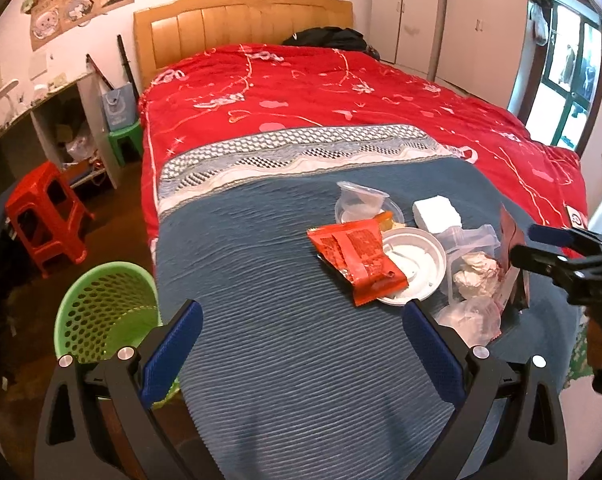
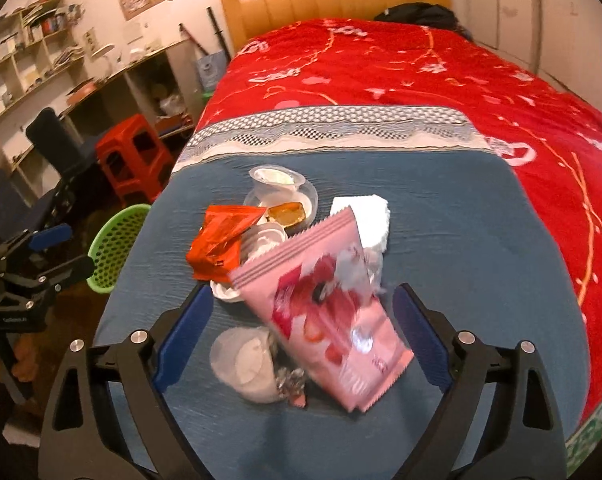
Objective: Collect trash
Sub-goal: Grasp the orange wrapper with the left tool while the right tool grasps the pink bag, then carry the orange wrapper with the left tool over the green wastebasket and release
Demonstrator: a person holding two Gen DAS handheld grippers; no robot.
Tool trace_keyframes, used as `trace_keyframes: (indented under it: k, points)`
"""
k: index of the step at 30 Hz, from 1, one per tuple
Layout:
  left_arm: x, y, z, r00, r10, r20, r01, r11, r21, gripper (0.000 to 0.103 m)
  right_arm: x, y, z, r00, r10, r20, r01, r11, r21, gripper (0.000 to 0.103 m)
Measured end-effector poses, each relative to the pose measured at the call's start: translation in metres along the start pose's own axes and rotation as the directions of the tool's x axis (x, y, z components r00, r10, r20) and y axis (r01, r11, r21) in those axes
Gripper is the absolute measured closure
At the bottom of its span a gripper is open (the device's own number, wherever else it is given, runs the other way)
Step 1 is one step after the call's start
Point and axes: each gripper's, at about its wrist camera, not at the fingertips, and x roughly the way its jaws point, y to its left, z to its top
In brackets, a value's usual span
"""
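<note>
A heap of trash lies on the blue blanket (image 1: 285,360) at the foot of the bed: a red wrapper (image 1: 357,260), a white lid (image 1: 417,264), clear cups (image 1: 361,200), a white foam block (image 1: 435,210) and crumpled tissue (image 1: 475,272). A pink snack bag (image 2: 329,320) stands tilted between the wide-apart fingers of my right gripper (image 2: 303,300); I see no pad pressing on it. A clear cup (image 2: 245,364) lies beside that bag. My left gripper (image 1: 301,312) is open over bare blanket, left of the heap, and holds nothing.
A green mesh basket (image 1: 105,312) stands on the floor by the bed's left corner. A red stool (image 1: 45,216) and a desk with shelves (image 2: 41,60) are further left. A red quilt (image 1: 321,92) covers the rest of the bed.
</note>
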Motion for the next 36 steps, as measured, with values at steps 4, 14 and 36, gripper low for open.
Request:
trace_keyframes:
  k: [4,14,36]
  points:
    - [0.012,0.002,0.006,0.999,-0.023,-0.022,0.023,1.0,0.002,0.006,0.015,-0.004,0.005,0.999,0.025,-0.034,-0.026,0.999,-0.03,0.018]
    - [0.053,-0.011,0.024,0.985,-0.143,-0.093,0.146,0.989,0.018,0.007,0.018,-0.006,0.006,1.0,0.007,-0.022,-0.007,0.999,-0.041,0.049]
    - [0.129,-0.04,0.032,0.947,-0.221,-0.235,0.22,0.975,-0.029,0.074,-0.034,-0.013,-0.001,0.995,-0.028,0.1,0.018,0.995,0.099,0.087]
